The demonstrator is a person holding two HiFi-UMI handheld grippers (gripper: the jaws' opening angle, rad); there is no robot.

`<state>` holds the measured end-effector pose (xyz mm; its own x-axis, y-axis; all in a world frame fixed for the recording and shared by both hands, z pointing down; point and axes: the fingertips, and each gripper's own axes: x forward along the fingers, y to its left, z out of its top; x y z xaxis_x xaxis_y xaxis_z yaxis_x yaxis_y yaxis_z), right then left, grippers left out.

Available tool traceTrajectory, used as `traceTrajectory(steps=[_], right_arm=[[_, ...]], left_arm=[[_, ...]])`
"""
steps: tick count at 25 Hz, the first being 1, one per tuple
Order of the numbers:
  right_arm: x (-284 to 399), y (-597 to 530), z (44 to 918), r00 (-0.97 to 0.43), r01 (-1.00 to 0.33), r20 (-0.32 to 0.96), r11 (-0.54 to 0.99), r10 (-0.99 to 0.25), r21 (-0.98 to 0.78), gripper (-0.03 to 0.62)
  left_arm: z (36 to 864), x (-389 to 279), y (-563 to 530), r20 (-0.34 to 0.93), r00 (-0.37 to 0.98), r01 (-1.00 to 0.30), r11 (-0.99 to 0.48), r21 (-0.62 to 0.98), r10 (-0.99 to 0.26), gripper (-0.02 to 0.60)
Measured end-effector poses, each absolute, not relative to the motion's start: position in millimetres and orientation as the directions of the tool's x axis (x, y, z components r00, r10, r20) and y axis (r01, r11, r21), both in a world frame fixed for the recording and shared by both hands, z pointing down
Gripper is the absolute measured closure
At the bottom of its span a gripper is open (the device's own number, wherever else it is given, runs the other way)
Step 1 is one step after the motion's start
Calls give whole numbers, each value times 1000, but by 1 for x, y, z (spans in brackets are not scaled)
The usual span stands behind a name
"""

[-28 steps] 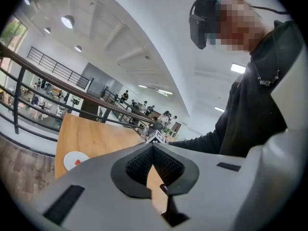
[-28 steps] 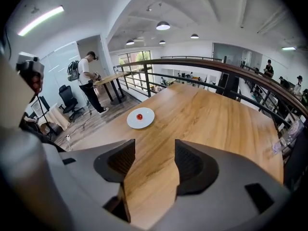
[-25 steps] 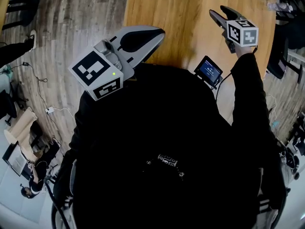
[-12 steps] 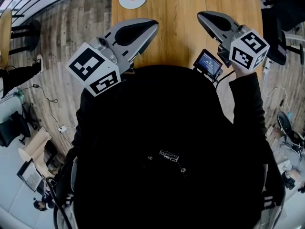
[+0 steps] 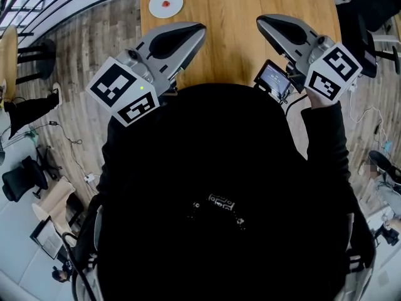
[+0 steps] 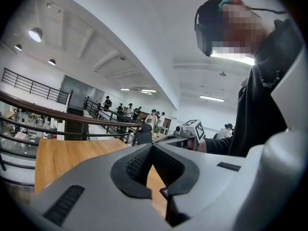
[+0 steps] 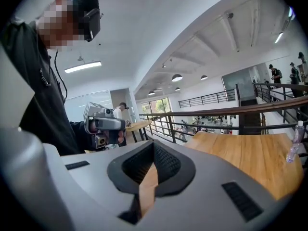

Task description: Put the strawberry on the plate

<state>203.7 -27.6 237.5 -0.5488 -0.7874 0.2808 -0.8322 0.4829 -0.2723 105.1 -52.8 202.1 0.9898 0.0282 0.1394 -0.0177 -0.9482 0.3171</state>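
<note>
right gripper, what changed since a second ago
The right gripper drew back from over the table toward the person and rose, and its jaws closed on nothing. The left gripper stayed shut and empty near the person; the strawberry still sits on the plate.

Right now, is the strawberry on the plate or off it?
On it. The head view shows the small red strawberry lying on the white plate, near the far left edge of the table.
</note>
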Motion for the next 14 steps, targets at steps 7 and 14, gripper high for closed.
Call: traceTrajectory(steps=[7,14], right_arm=[[169,-39,233,-559,-825,276,491,-782,-279,577],[199,-43,247,-561,-826,293,497,-774,-268,577]], left_arm=[[199,77,-56,143,989,-6,-950,314,41,581],[214,102,-56,168,985,-32,-943,331,26,581]])
